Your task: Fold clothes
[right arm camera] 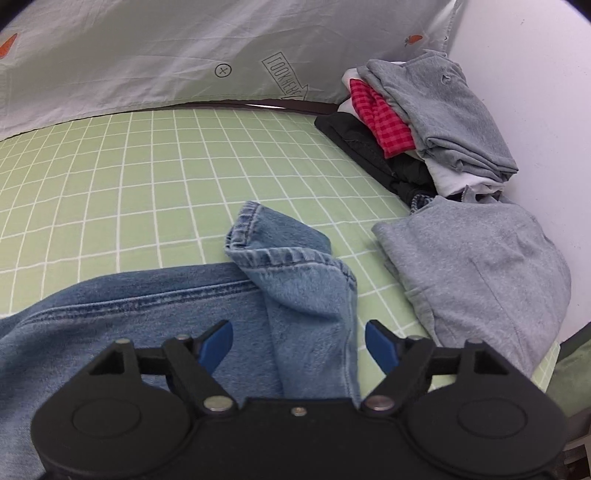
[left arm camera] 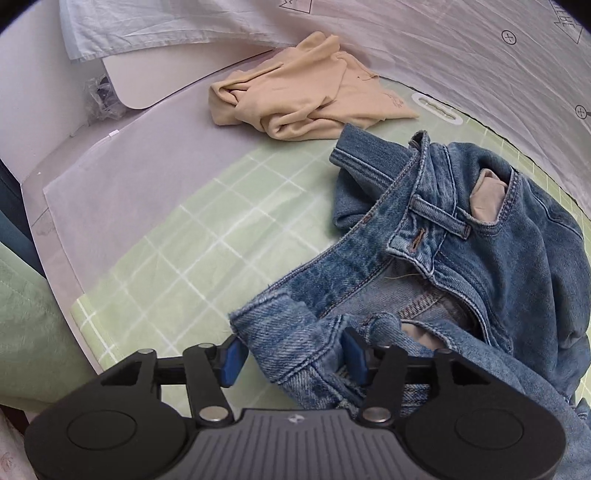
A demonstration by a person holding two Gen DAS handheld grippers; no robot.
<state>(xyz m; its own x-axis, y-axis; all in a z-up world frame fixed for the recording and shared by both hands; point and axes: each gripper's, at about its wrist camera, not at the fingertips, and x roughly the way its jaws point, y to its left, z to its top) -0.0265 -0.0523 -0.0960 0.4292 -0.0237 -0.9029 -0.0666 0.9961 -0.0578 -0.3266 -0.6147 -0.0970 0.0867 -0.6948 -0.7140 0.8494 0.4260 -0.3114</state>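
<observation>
A: Counting clothes: one pair of jeans (left arm camera: 461,258), one beige garment (left arm camera: 306,103) far ahead of the left gripper (left arm camera: 291,356)?

B: Yes. Its jaws stand spread around a denim fold. The right gripper (right arm camera: 299,345), likewise released, straddles one jeans leg (right arm camera: 306,291); one grey garment (right arm camera: 476,269) lies right, one stack (right arm camera: 424,122) beyond.

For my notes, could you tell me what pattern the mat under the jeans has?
Light green mat with a white grid, clearest in the right wrist view.

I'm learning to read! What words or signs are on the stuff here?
"LOOK HERE": upside down in an arrow on the white sheet.
Circled plus sign: same sheet.
Triangle print: letters too warped to read.
Jeans: no label visible.
</observation>
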